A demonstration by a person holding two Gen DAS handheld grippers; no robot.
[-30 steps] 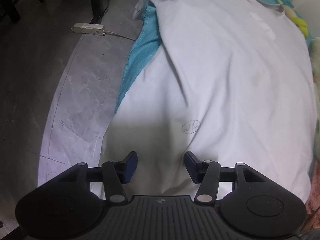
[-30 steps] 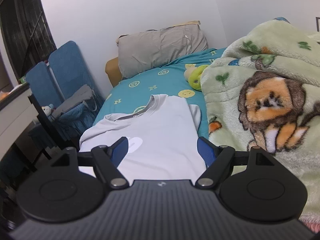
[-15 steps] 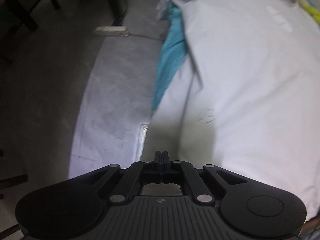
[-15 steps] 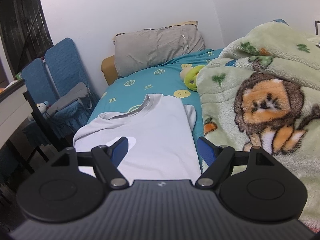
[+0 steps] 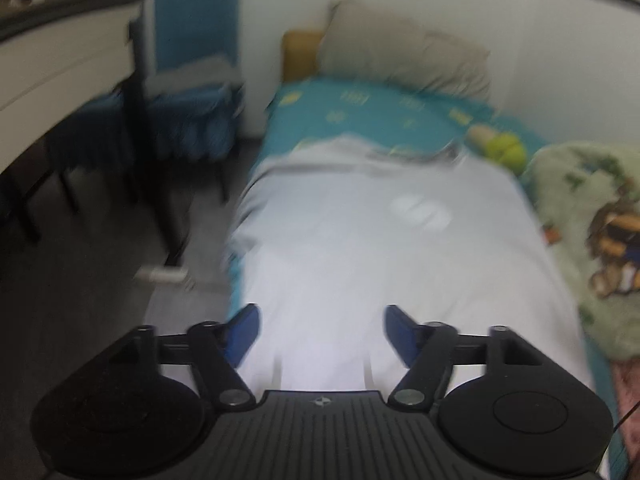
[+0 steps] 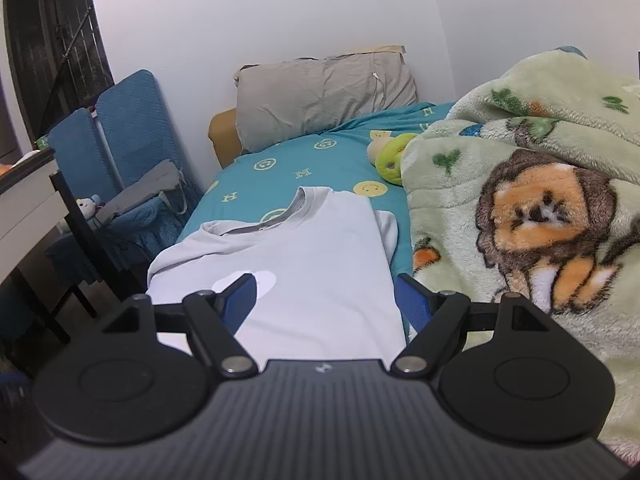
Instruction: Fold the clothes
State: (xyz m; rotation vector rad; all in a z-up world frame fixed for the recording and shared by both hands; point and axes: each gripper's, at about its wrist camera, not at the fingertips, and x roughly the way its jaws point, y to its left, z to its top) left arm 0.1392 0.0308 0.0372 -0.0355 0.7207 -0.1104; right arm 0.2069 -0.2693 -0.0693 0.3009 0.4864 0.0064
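Note:
A pale white T-shirt (image 6: 316, 264) lies flat on the teal bed sheet (image 6: 304, 168), its grey-lined collar toward the pillow. The left wrist view is blurred and shows the same T-shirt (image 5: 380, 240) stretching away along the bed. My left gripper (image 5: 322, 322) hovers above the shirt's near end, its jaws opening wide with nothing between them. My right gripper (image 6: 324, 294) stands open above the shirt's near right part, holding nothing. The shirt's near hem is hidden behind both gripper bodies.
A green lion-print blanket (image 6: 532, 216) is heaped along the bed's right side. A grey pillow (image 6: 324, 96) and a green soft toy (image 6: 390, 160) lie at the head. Left of the bed stand a blue chair (image 6: 132, 168) and a white desk (image 5: 52, 80) over dark floor.
My left gripper shut at the shirt's near edge by the floor, then opened wide and rose, tilting up so the whole bed shows. The right gripper stayed still.

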